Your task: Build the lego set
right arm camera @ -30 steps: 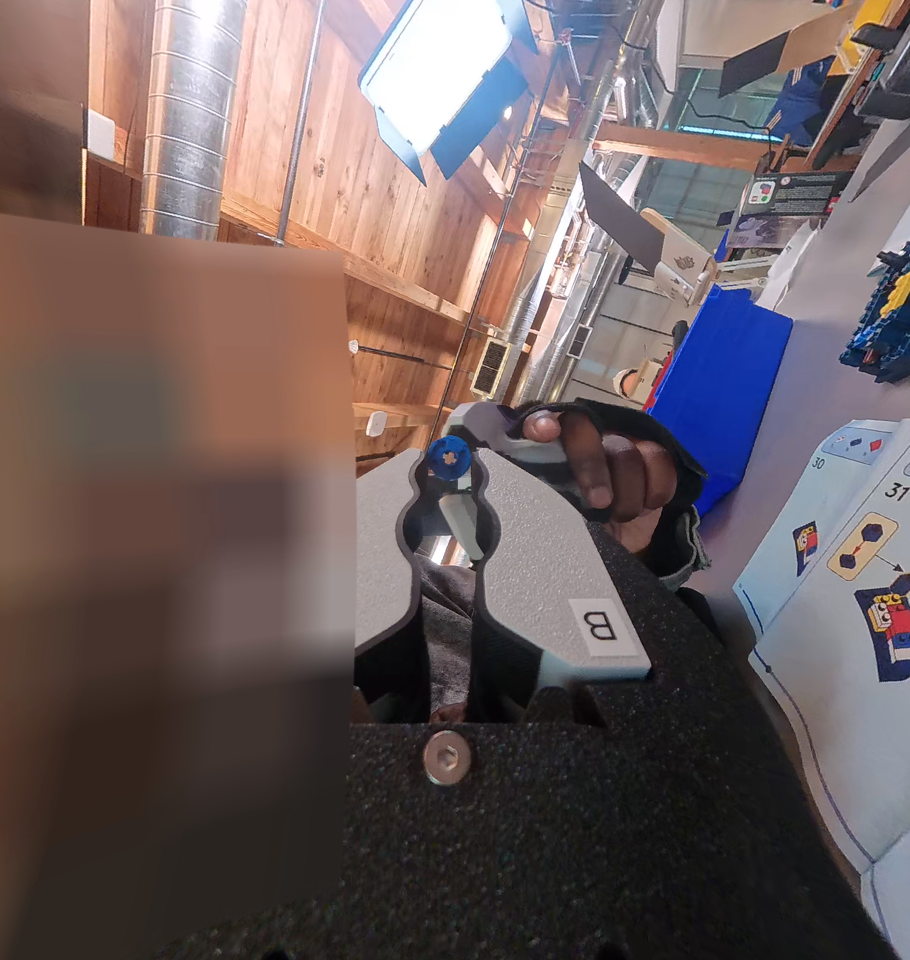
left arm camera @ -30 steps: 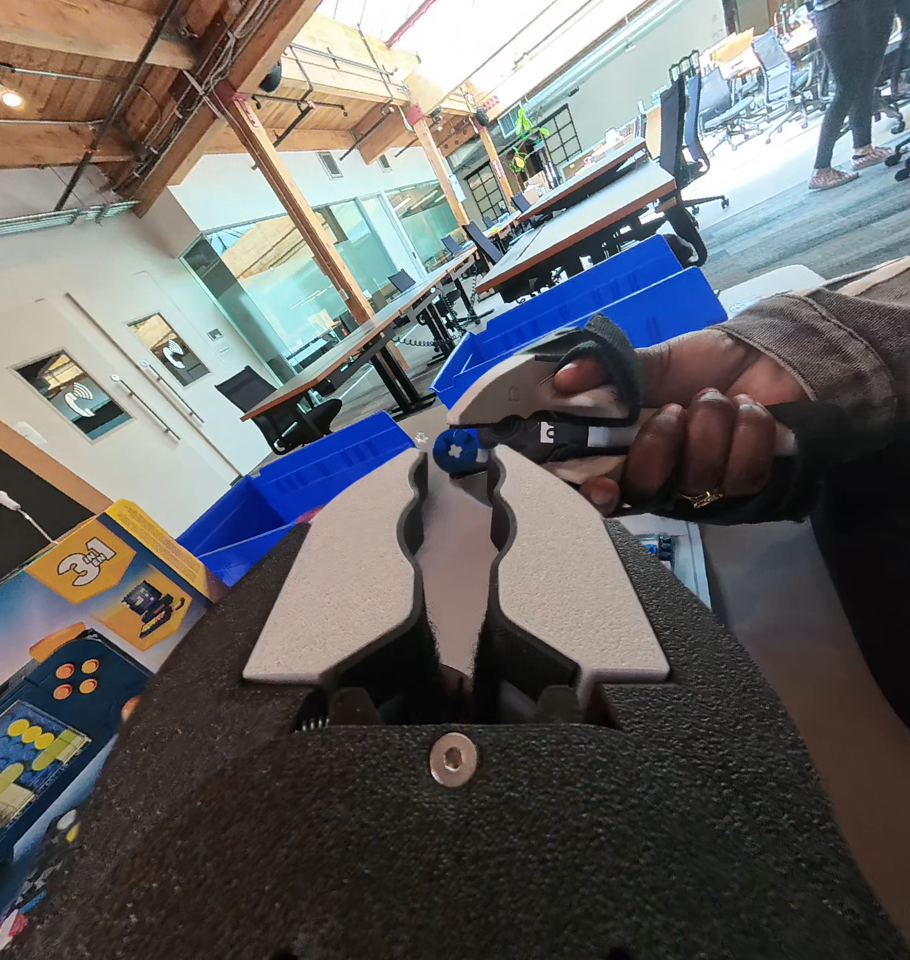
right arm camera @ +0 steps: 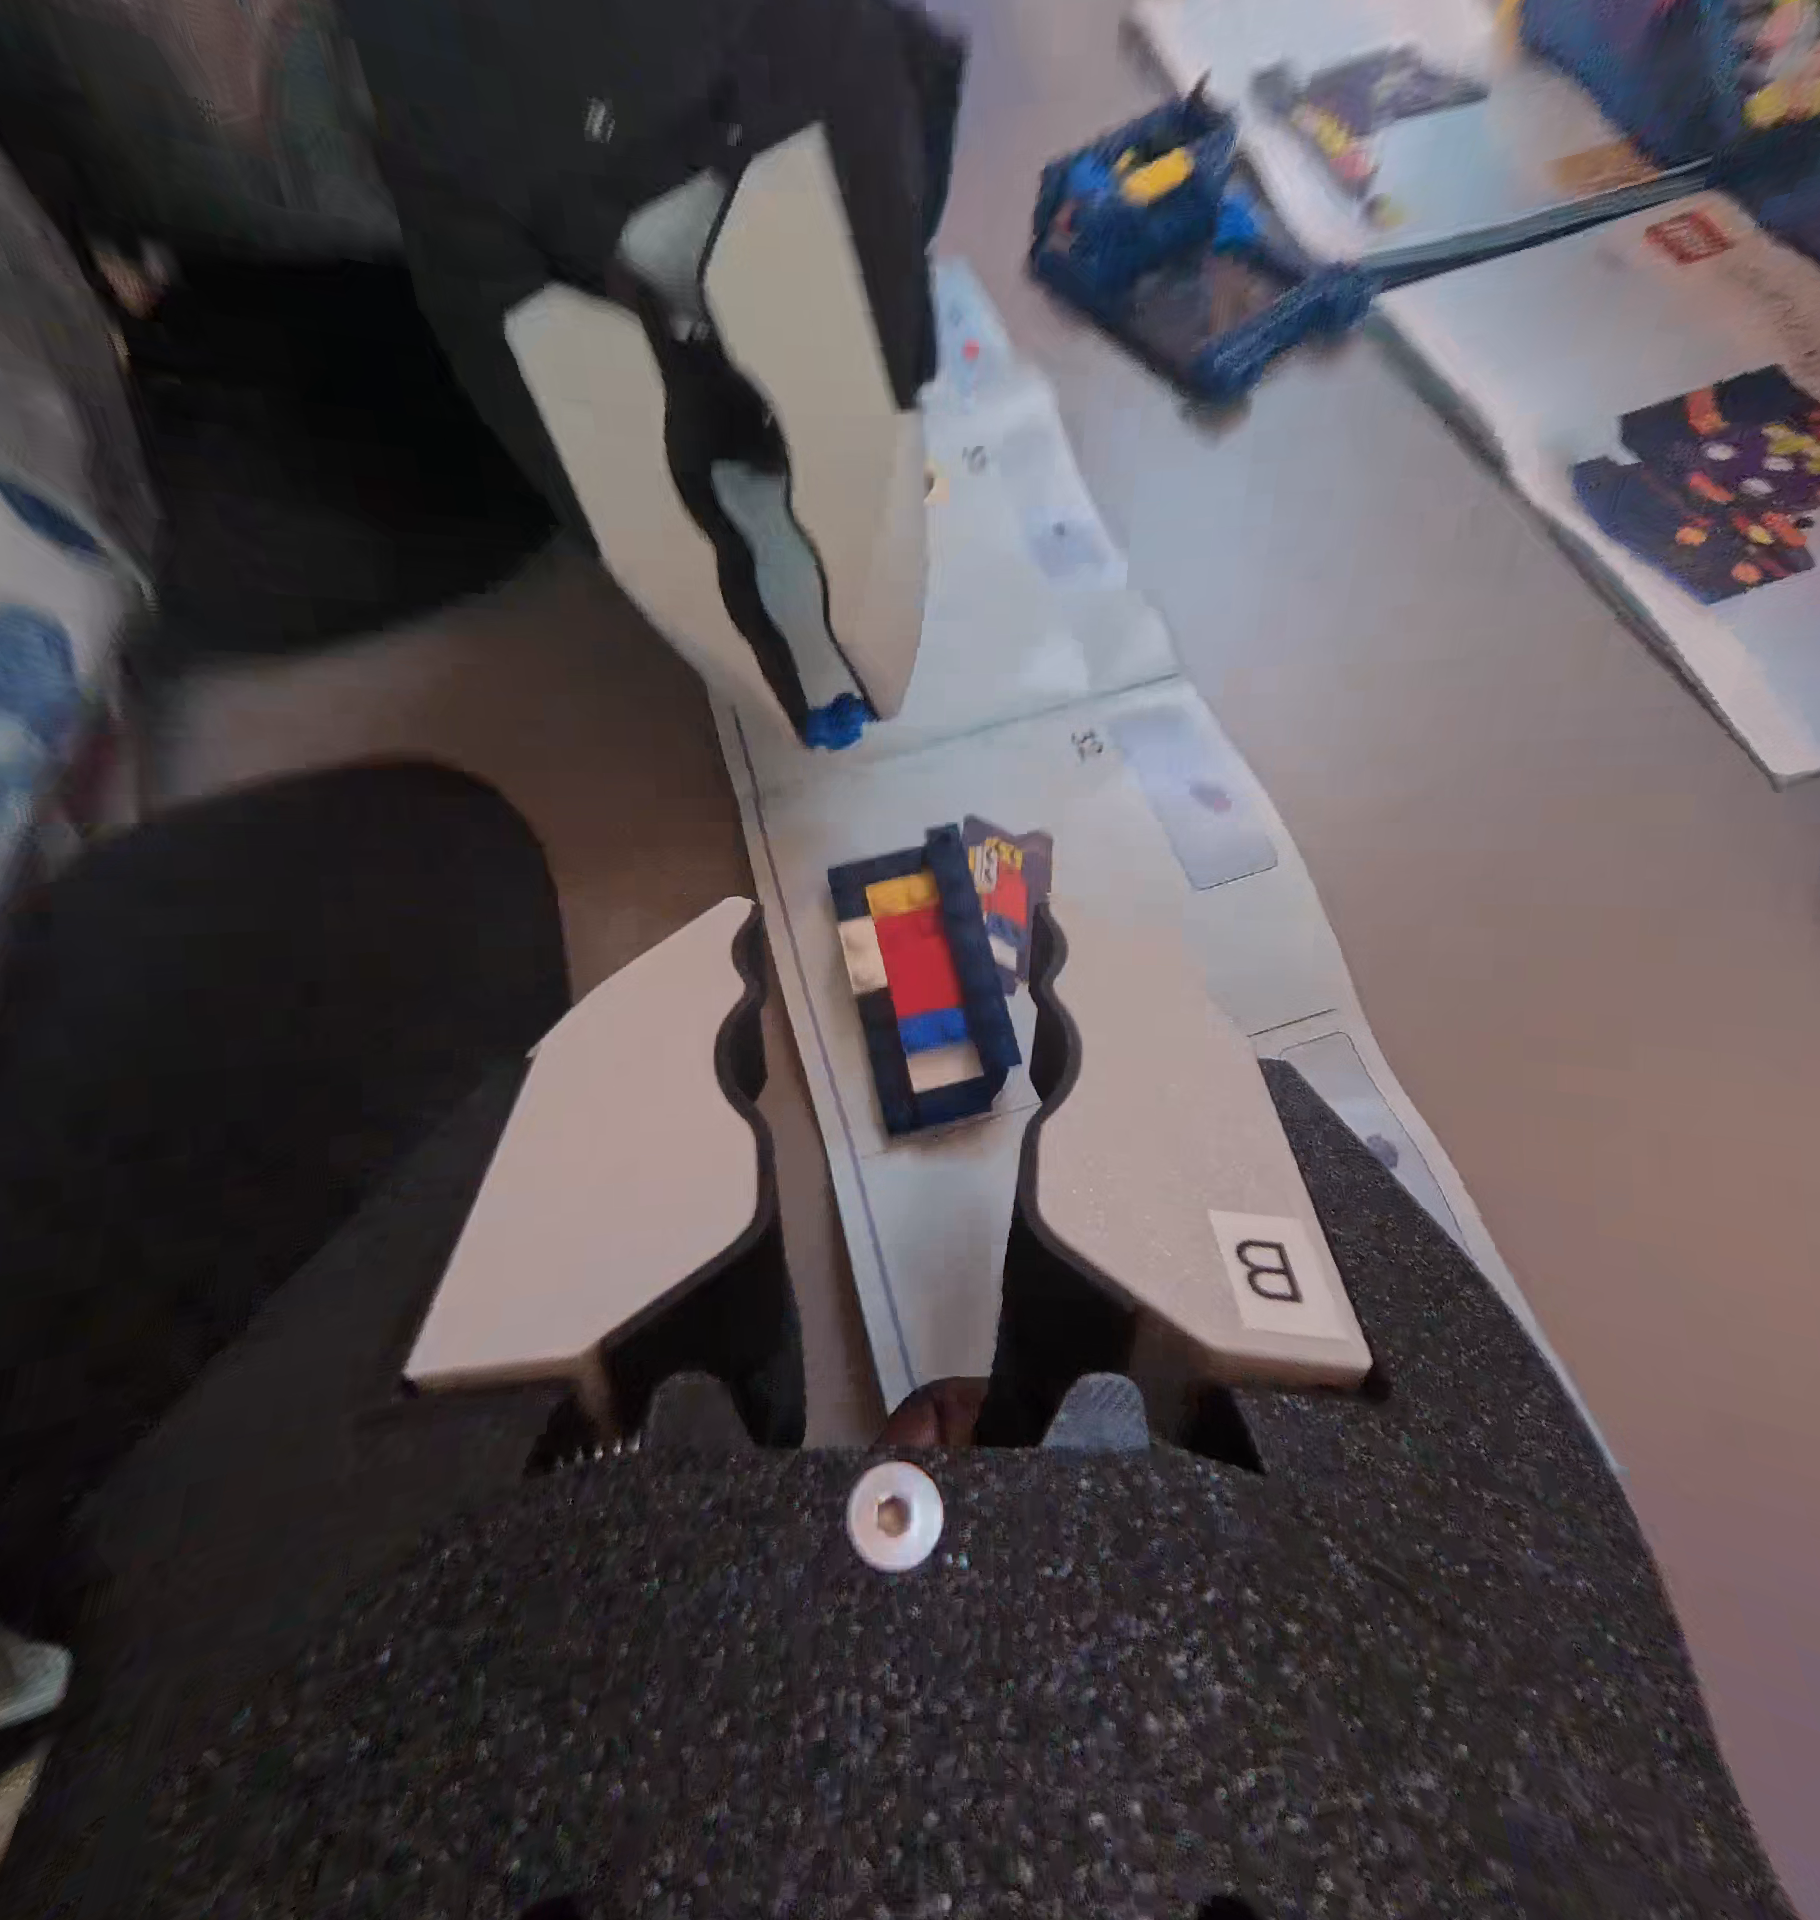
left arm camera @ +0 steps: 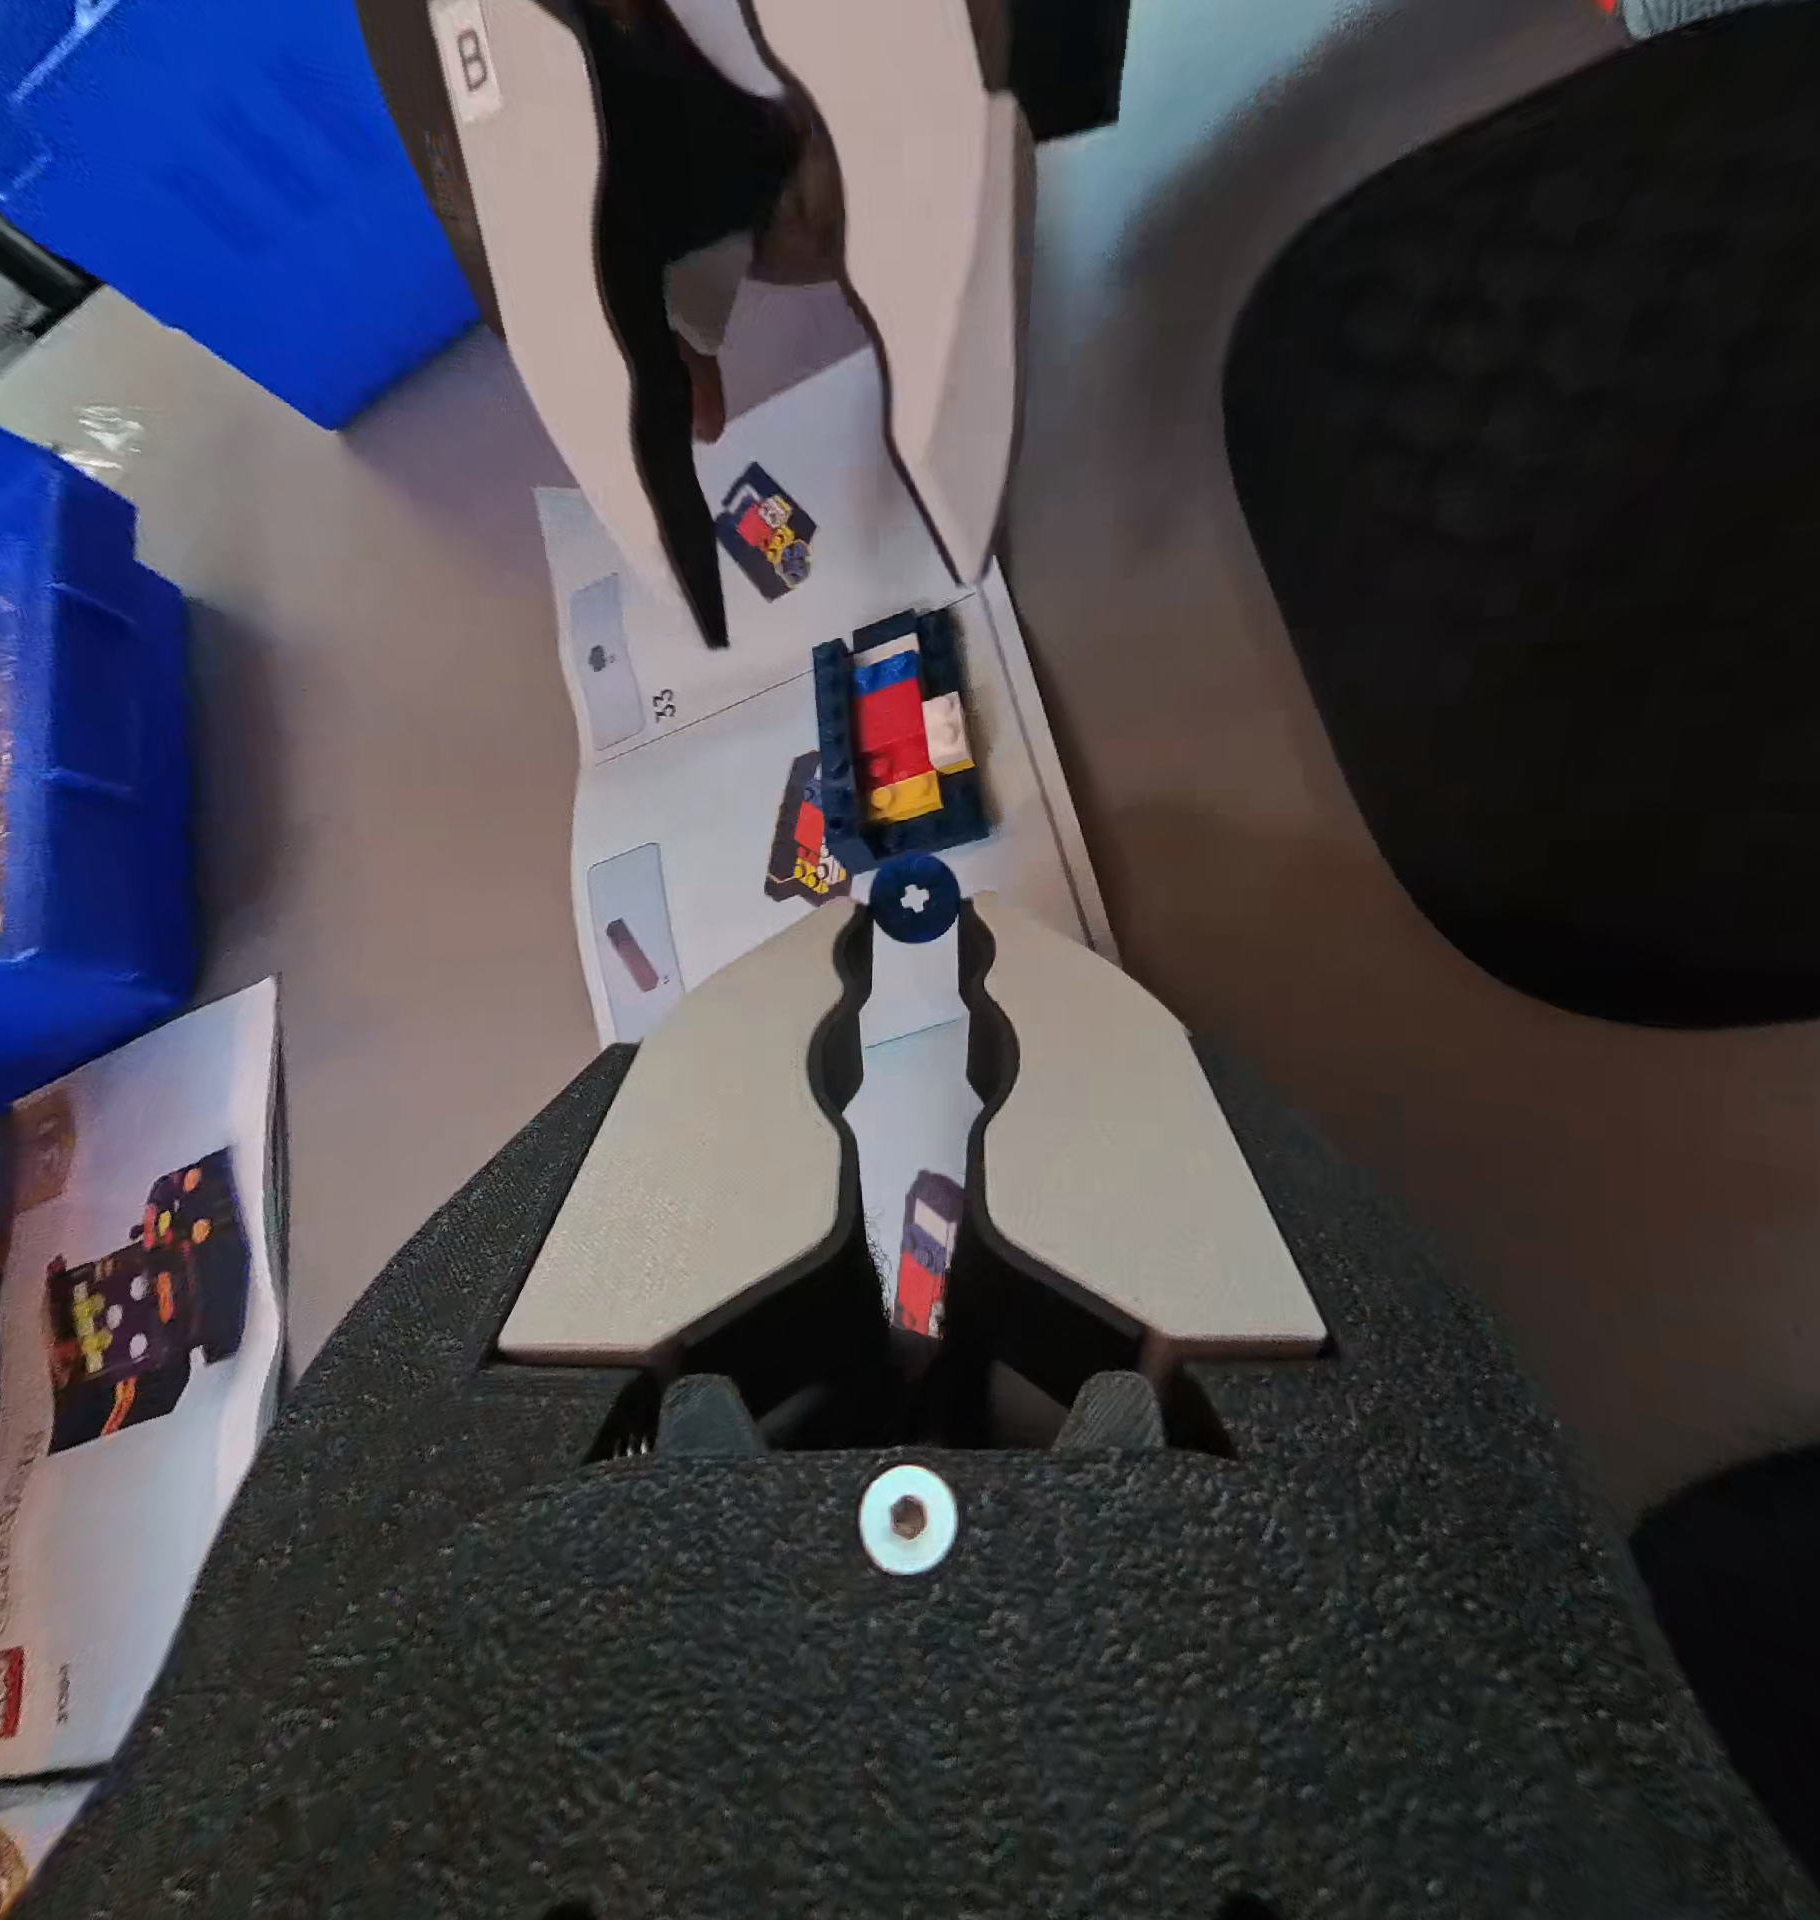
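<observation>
From my remote seat I see a pale grey-beige tabletop (left arm camera: 386,644) filling the background under soft, even light. Blue plastic bins (left arm camera: 210,187) stand along its far edge in the left wrist view. A black rounded chair back (left arm camera: 1571,582) sits beside the table, blurred. No walls or windows are visible.

hobby table (right arm camera: 1405,727), brick-set booklets (right arm camera: 1664,436)

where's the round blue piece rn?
Pinched at the tips of the left gripper, the round blue piece sits just short of the small brick build lying on the open instruction booklet; the right gripper is open above that build.
</observation>
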`<action>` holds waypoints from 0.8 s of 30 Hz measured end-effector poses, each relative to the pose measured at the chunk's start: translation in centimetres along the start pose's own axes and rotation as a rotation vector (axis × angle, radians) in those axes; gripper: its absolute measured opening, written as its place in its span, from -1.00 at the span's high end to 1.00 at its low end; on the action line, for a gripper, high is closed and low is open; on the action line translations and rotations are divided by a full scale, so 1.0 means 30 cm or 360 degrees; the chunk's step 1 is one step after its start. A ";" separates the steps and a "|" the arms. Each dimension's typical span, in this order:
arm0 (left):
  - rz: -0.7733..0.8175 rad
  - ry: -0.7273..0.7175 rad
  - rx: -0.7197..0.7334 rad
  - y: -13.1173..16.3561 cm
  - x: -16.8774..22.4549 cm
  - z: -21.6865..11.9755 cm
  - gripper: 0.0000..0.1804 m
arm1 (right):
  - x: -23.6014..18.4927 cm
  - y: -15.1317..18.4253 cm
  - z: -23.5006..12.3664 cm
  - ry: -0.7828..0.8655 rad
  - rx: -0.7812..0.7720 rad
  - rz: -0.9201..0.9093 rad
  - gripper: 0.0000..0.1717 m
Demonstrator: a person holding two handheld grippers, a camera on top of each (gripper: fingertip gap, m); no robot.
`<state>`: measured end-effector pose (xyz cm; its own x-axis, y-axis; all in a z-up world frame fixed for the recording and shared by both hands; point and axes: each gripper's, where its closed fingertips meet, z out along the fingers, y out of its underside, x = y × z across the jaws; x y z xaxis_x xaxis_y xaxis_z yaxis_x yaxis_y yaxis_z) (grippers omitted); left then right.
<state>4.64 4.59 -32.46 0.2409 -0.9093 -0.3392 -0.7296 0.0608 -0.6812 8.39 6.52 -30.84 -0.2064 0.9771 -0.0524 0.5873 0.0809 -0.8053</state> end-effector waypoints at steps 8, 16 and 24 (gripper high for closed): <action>-0.0071 0.0128 -0.0116 0.004 0.007 0.047 0.83 | 0.025 0.109 0.070 -0.0008 -0.0250 -0.0193 0.49; -0.0042 0.0136 -0.0289 0.020 0.000 0.079 0.83 | 0.015 0.105 0.095 -0.0055 -0.0212 -0.0232 0.57; -0.0043 0.0141 -0.0347 0.018 -0.003 0.099 0.83 | 0.011 0.103 0.102 -0.0052 -0.0188 -0.0253 0.60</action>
<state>6.12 5.92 -34.73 0.2118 -0.9427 -0.2580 -0.8471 -0.0454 -0.5295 7.74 6.48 -35.14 -0.3280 0.9434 0.0489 0.6325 0.2578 -0.7304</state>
